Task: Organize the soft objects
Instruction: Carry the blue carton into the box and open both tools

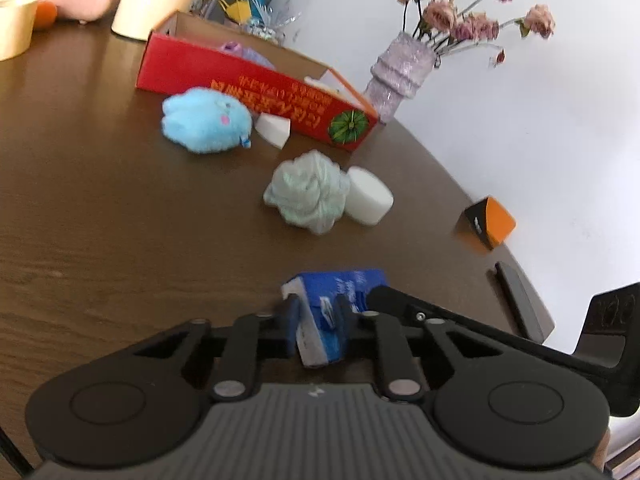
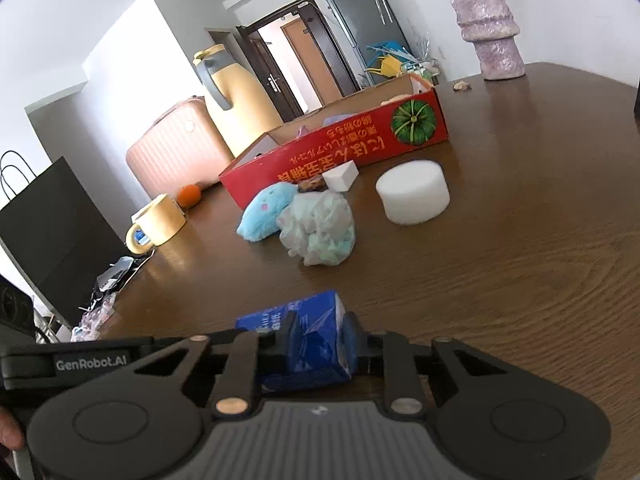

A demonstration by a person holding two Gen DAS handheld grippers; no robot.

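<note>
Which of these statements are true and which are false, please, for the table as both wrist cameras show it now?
1. Both jaws close on the blue soft pack. True.
2. The white foam cylinder lies inside the red cardboard box. False: it stands on the brown wooden table.
3. The light blue plush toy lies outside the box. True.
4. The pale green mesh puff is in the jaws. False: it rests on the table.

I'm clamping my right gripper (image 2: 318, 338) on a soft blue plastic-wrapped tissue pack (image 2: 308, 344), fingers pressing both sides, over the brown wood table (image 2: 520, 260). Beyond: pale green mesh puff (image 2: 318, 232), white foam cylinder (image 2: 413, 191), red cardboard box w/ pumpkin print (image 2: 340, 152).
</note>
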